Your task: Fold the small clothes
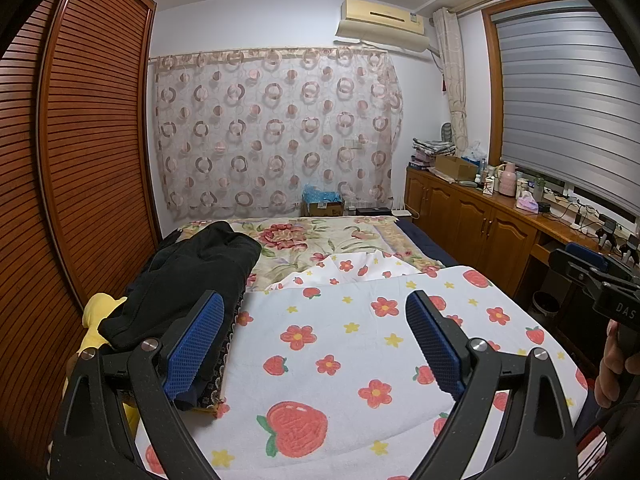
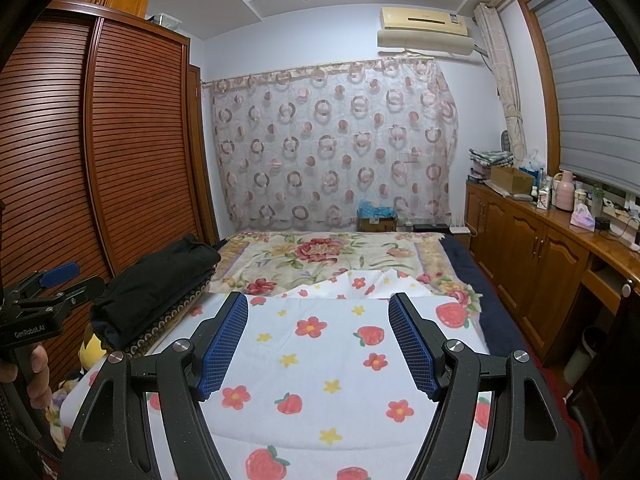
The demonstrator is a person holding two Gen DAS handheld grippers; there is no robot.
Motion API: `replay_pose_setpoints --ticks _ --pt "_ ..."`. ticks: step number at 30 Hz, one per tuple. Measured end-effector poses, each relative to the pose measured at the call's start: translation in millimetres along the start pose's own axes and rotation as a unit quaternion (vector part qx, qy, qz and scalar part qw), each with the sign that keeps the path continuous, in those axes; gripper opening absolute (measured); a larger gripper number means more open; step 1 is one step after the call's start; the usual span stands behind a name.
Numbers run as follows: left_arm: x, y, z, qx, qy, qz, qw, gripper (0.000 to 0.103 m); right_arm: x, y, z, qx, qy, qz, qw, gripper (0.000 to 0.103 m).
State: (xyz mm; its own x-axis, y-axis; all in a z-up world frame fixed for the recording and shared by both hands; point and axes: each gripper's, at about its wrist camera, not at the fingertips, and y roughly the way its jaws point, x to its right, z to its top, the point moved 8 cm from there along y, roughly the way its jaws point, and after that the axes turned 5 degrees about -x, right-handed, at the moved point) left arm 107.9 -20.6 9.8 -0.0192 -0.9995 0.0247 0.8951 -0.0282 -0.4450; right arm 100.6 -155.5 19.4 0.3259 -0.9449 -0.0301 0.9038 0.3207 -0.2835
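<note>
Both wrist cams sit low over the white strawberry-and-flower print cloth [image 1: 360, 360] [image 2: 320, 360], facing 12 o'clock toward the circle-patterned sheer curtain [image 1: 276, 132] [image 2: 336, 144]. Left cam's nearer the brown slatted wooden wardrobe [image 1: 80, 140] [image 2: 100, 152]; both share the bed.

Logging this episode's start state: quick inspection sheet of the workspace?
Surface: bed, strawberry-print sheet over a floral blanket.
Job's things: black garment piled on folded clothes at the left edge.
Clutter: yellow plush toy beside the pile.
Grippers: left gripper and right gripper open, empty, above the sheet.
Cables: wires on the sideboard.
Surroundings: louvred wardrobe, patterned curtain, air conditioner.
</note>
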Motion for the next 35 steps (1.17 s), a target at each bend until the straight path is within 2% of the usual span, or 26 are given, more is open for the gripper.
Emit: replay_pose_setpoints --ticks 35 --pt "-0.8 0.3 -1.8 0.001 0.0 0.0 1.0 0.093 3.0 2.4 0.6 0.001 -0.001 0.001 1.0 0.075"
